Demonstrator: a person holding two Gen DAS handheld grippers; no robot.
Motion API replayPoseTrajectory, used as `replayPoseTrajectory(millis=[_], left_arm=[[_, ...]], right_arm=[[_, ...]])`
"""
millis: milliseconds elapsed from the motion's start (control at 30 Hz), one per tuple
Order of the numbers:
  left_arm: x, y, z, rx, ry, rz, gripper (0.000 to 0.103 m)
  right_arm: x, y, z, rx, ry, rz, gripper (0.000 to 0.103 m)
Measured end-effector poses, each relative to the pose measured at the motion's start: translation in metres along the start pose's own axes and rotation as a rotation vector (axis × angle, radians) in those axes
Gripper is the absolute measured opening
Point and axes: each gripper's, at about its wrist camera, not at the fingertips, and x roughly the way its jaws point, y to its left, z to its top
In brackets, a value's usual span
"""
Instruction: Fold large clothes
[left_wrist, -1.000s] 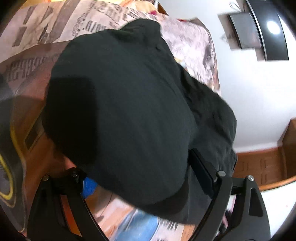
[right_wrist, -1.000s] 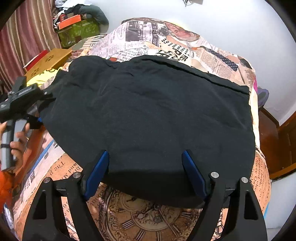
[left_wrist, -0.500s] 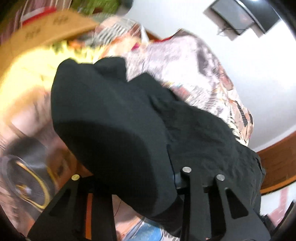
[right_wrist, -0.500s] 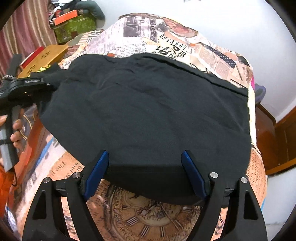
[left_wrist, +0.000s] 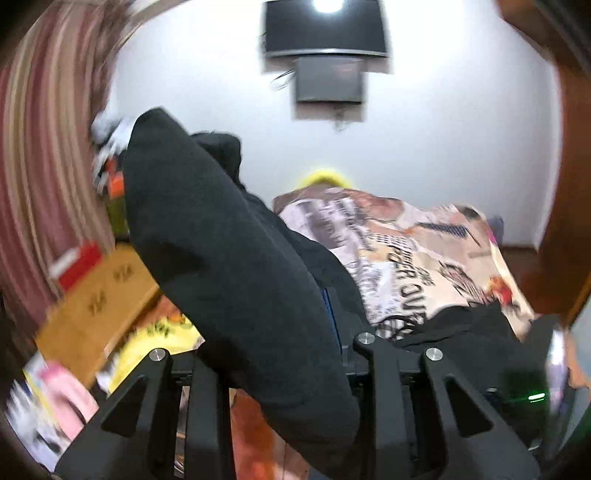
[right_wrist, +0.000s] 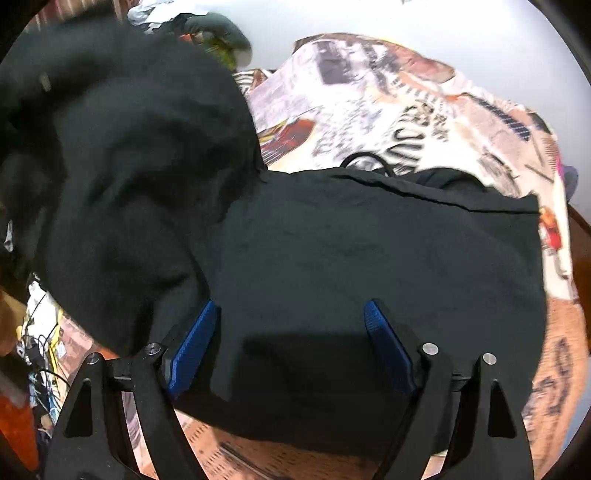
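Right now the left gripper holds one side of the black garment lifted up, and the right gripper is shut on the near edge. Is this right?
Not quite. The right gripper is open: the right wrist view shows its blue pads wide apart over the black garment. The left gripper does hold one side lifted.

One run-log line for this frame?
left gripper: shut on black garment, lifting | right gripper: open | bedsheet

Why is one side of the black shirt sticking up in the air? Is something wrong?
Nothing looks broken. The left gripper is clamped on the black shirt and holds that side lifted and bunched, while the rest lies flat on the newspaper-print bedsheet. The right gripper is open over the near edge.
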Motion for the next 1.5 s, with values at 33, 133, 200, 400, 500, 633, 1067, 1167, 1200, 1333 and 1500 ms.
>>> replayPoseTrajectory(millis=[33,133,200,400,500,633,1067,1167,1200,1333,1500], left_arm=[[-0.007,-0.013,-0.003,0.049,-0.015,0.003,0.028],[-0.010,-0.049,-0.007,0.153,-0.031,-0.035,0.028],[-0.009,-0.064,-0.008,0.169,-0.016,-0.086,0.028],[-0.019,-0.110,-0.017,0.207,0.039,-0.216,0.028],[-0.017,-0.138,-0.026,0.233,0.096,-0.291,0.028],[-0.004,-0.173,-0.043,0.286,0.206,-0.346,0.028],[0.017,-0.201,-0.060,0.290,0.458,-0.524,0.076],[0.004,-0.200,-0.060,0.286,0.450,-0.522,0.077],[-0.002,-0.199,-0.058,0.290,0.440,-0.524,0.077],[-0.024,-0.187,-0.048,0.329,0.365,-0.512,0.078],[-0.040,-0.150,-0.029,0.284,0.253,-0.433,0.089]], right_arm=[[0.004,0.002,-0.002,-0.008,0.014,0.012,0.080],[-0.004,0.000,-0.005,-0.025,0.020,0.011,0.079],[-0.018,-0.010,-0.009,-0.013,0.008,0.005,0.079],[-0.085,-0.074,-0.035,0.086,-0.083,-0.138,0.079],[-0.115,-0.112,-0.054,0.158,-0.107,-0.208,0.079],[-0.135,-0.146,-0.074,0.235,-0.116,-0.247,0.079],[-0.158,-0.163,-0.105,0.352,-0.146,-0.190,0.079],[-0.165,-0.155,-0.103,0.337,-0.164,-0.183,0.079],[-0.167,-0.154,-0.103,0.333,-0.168,-0.181,0.079],[-0.173,-0.146,-0.096,0.312,-0.186,-0.161,0.079],[-0.176,-0.130,-0.079,0.279,-0.223,-0.123,0.079]])
